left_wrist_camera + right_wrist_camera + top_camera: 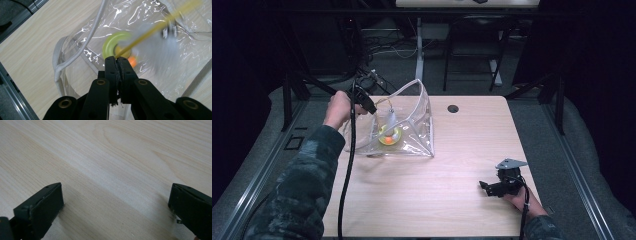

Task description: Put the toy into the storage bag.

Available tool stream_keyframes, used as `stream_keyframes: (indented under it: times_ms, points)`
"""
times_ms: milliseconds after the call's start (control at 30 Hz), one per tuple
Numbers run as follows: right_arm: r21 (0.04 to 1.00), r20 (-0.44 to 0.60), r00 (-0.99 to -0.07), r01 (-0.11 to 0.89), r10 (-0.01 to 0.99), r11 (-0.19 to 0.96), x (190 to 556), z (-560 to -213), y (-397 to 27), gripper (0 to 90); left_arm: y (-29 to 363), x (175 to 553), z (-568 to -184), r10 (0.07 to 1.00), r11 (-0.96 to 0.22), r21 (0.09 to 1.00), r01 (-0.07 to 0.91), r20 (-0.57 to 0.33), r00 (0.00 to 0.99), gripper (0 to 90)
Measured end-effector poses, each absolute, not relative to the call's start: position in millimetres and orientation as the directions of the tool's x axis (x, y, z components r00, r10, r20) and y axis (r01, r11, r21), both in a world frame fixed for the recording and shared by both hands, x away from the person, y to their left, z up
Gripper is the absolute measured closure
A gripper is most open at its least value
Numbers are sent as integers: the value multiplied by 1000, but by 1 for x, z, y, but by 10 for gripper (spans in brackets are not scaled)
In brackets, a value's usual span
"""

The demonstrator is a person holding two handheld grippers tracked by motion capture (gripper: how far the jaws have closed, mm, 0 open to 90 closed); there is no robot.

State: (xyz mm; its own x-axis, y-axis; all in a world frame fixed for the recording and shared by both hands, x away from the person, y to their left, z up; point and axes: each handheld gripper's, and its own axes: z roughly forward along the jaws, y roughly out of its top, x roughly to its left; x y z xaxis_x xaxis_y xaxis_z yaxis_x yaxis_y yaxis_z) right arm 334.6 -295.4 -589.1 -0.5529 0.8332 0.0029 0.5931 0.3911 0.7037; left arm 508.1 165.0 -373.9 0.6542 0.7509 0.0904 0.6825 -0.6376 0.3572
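My left gripper (371, 107) (117, 58) is shut on the thin yellow handle (155, 27) of a brush with blurred white bristles (160, 50) (390, 119). The brush reaches down into a clear plastic bag (417, 125) (82, 52) standing open on the table's far left. Inside the bag lies a yellow-green ring (390, 135) (112, 43) with something orange (133, 61) beside it. My right gripper (484, 187) (116, 195) rests near the table's front right, jaws wide open over bare wood with nothing between them.
The light wooden table (452, 200) (112, 157) has a round cable hole (453, 108) at the back. A white cord (82, 47) runs along the bag's rim. Dark chairs and table legs (419, 45) stand beyond the far edge.
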Motion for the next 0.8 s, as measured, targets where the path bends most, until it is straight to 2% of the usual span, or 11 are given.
stream_keyframes:
  times_ms: [233, 433, 800]
  points:
    - [703, 3, -554, 593, 832, 393, 335, -589, -295, 0, 176, 499, -365, 758, -618, 395, 680, 69, 649, 846]
    - [705, 3, -553, 592, 833, 391, 335, -589, -295, 0, 185, 484, -352, 757, -597, 444, 668, 35, 653, 756]
    - [703, 2, -554, 593, 832, 393, 334, -589, -295, 0, 204, 454, -333, 787, -548, 484, 682, 23, 616, 386]
